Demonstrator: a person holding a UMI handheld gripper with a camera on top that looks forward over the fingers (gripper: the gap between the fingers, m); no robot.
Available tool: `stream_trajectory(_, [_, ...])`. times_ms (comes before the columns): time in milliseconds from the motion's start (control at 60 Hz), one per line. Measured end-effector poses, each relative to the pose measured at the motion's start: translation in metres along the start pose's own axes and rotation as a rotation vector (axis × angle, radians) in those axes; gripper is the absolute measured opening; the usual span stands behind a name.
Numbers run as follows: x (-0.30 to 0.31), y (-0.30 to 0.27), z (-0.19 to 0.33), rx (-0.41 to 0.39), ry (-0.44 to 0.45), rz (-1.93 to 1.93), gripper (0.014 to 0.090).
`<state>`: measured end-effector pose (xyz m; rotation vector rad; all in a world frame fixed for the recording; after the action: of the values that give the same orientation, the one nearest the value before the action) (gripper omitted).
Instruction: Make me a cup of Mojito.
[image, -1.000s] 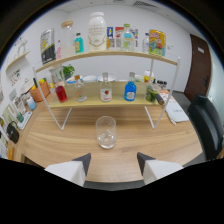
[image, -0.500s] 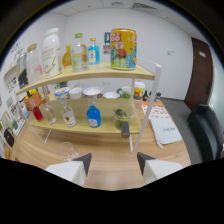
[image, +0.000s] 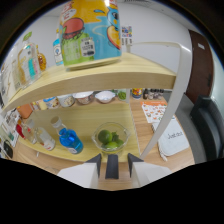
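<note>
A clear glass bowl of green limes (image: 111, 137) stands on the lower board of a wooden shelf (image: 85, 117), just ahead of my fingertips. My gripper (image: 114, 167) sits low before the bowl. Its two white fingers (image: 95, 167) stand a short way apart, with a gap showing and a dark strip between them; nothing is gripped. Left of the bowl stands a bottle of blue liquid (image: 70, 141). A large colourful can (image: 90, 30) stands on the top board, right above.
Small bowls (image: 104, 96) line the back of the lower board. Clear bottles (image: 42, 137) stand to the left of the blue one. A white shelf leg (image: 170, 100) rises on the right. Beyond it lie a printed sheet (image: 155, 111), a white card (image: 172, 142) and a dark chair (image: 210, 125).
The view has closed in on the shelf's right part, from the table with the glass to the lime bowl. The fingers stand nearer each other than before.
</note>
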<state>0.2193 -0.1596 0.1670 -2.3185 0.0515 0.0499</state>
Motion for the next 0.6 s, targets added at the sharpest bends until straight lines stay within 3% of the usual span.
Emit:
stream_trajectory(200, [-0.002, 0.003, 0.003, -0.022, -0.013, -0.051, 0.0185])
stream_trajectory(450, [0.000, 0.004, 0.001, -0.027, 0.002, -0.042, 0.0163])
stream_trajectory(600, [0.005, -0.002, -0.015, 0.022, 0.036, -0.023, 0.0158])
